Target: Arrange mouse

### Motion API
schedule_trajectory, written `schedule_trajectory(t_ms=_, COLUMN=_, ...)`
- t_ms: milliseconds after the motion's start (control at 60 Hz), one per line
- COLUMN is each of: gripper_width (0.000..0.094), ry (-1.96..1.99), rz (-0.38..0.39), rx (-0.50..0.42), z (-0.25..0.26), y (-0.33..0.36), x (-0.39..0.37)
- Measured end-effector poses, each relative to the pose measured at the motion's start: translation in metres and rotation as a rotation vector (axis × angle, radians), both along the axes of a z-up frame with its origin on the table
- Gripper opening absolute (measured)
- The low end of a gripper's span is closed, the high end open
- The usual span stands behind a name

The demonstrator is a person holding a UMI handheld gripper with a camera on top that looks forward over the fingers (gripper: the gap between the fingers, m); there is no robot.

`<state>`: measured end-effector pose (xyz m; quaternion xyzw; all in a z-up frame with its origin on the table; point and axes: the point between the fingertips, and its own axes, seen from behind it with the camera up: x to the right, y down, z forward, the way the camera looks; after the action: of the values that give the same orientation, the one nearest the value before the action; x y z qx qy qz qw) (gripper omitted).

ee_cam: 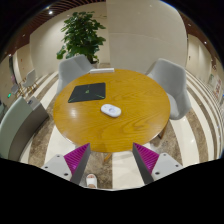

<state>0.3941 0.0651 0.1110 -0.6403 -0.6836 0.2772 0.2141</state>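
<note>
At the far left a pale curved bench or low wall (pixel 22 125) runs alongside the floor, and beyond it a leafy green potted plant (pixel 82 32) stands against the light wall. A grey moulded chair (pixel 73 69) is drawn up to the back left of the round wooden table (pixel 100 128), whose warm yellow-brown top fills the middle of the scene. On the left part of that top lies a dark rectangular mouse mat (pixel 87 92), flat and slightly skewed. The small white computer mouse (pixel 111 110) rests on the bare wood just to the right of and nearer than the mat, apart from it, close to the table's centre. A second grey moulded chair (pixel 168 78) stands at the right rear edge of the table. The gripper (pixel 112 160) is held back from the table's near edge, above the pale marble-like floor (pixel 110 170), with its two fingers spread wide apart; the magenta pads (pixel 78 156) on their inner faces face each other across a broad gap. Nothing sits between the fingers and they touch nothing; the mouse lies well beyond them, roughly in line with the gap.
</note>
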Motion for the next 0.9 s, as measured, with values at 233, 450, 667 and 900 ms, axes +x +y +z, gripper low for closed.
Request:
schedule_trajectory(t_ms=233, gripper_width=0.0878, ry=0.056, rz=0.015, rx=0.000, z=-0.016, y=-0.007, x=-0.043)
schedule_trajectory(t_ms=450, gripper_width=0.0877, ry=0.089, rz=0.003, rx=0.018, z=-0.044, y=-0.012, x=-0.099)
schedule_trajectory(t_ms=667, gripper_width=0.0874, ry=0.057, rz=-0.019, rx=0.037, z=-0.082, y=-0.012, x=-0.154)
schedule_trajectory(t_ms=900, gripper_width=0.0877, ry=0.002, rz=-0.046, rx=0.062, z=-0.118, y=-0.007, x=-0.206)
